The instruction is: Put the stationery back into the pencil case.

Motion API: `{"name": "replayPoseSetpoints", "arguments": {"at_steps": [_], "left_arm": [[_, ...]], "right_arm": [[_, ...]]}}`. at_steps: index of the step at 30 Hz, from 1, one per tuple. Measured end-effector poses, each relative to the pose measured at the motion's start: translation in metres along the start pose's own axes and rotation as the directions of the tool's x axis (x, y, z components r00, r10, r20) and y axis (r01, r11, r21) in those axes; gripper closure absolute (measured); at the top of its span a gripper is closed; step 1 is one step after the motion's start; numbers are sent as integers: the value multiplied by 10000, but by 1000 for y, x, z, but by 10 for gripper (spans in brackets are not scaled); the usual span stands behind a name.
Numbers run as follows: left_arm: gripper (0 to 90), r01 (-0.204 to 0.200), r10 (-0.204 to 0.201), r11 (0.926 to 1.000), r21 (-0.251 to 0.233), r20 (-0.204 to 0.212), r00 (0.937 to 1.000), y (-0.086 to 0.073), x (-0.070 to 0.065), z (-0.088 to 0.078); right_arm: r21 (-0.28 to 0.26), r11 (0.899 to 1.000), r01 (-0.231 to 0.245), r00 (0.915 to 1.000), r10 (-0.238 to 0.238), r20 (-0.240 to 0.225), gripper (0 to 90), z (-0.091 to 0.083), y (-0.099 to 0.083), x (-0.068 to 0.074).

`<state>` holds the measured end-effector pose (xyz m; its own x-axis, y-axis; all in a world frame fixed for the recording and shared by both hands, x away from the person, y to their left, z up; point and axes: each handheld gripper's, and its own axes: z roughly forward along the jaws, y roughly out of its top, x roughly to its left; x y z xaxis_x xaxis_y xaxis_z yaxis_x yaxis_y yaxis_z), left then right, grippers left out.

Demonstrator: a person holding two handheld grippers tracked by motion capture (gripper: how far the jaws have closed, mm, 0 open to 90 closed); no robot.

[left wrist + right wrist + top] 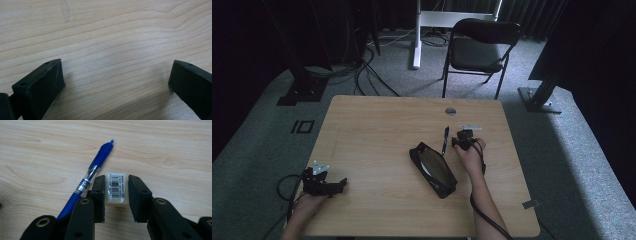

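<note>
On the wooden table (377,125), the right gripper (116,192) pinches a small white eraser (116,188) just beside a blue pen (93,173). The left gripper (116,82) rests near the table's front left corner, its jaws spread wide over bare wood.

A small pale cream rectangular eraser (116,188) lies flat on the light wooden table (162,147), its top face carrying a white label with a black barcode and fine print; its two long sides sit between the black pads of the right gripper (116,195), touching them; just beside it, on the left in the right gripper view, lies a blue plastic pen (96,171) with a clear barrel section, angled, tip pointing away; seen from above, the pen (445,139) rests next to an open black zip pencil case (433,169).
</note>
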<state>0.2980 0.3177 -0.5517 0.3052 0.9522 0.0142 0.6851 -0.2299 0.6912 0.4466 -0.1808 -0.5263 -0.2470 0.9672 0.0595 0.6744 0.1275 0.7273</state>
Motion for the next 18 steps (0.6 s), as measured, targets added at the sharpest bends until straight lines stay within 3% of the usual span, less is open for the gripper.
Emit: {"name": "replayPoseSetpoints", "arguments": {"at_steps": [10, 18], "left_arm": [[3, -1, 1, 10000, -2, -2, 10000, 0, 0, 0], [3, 1, -1, 10000, 1, 0, 10000, 0, 0, 0]], "right_arm": [[-10, 10000, 3, 10000, -3, -74, 681, -24, 6, -9], [-172, 9996, 230, 9992, -236, -313, 681, -40, 7, -5]]}}
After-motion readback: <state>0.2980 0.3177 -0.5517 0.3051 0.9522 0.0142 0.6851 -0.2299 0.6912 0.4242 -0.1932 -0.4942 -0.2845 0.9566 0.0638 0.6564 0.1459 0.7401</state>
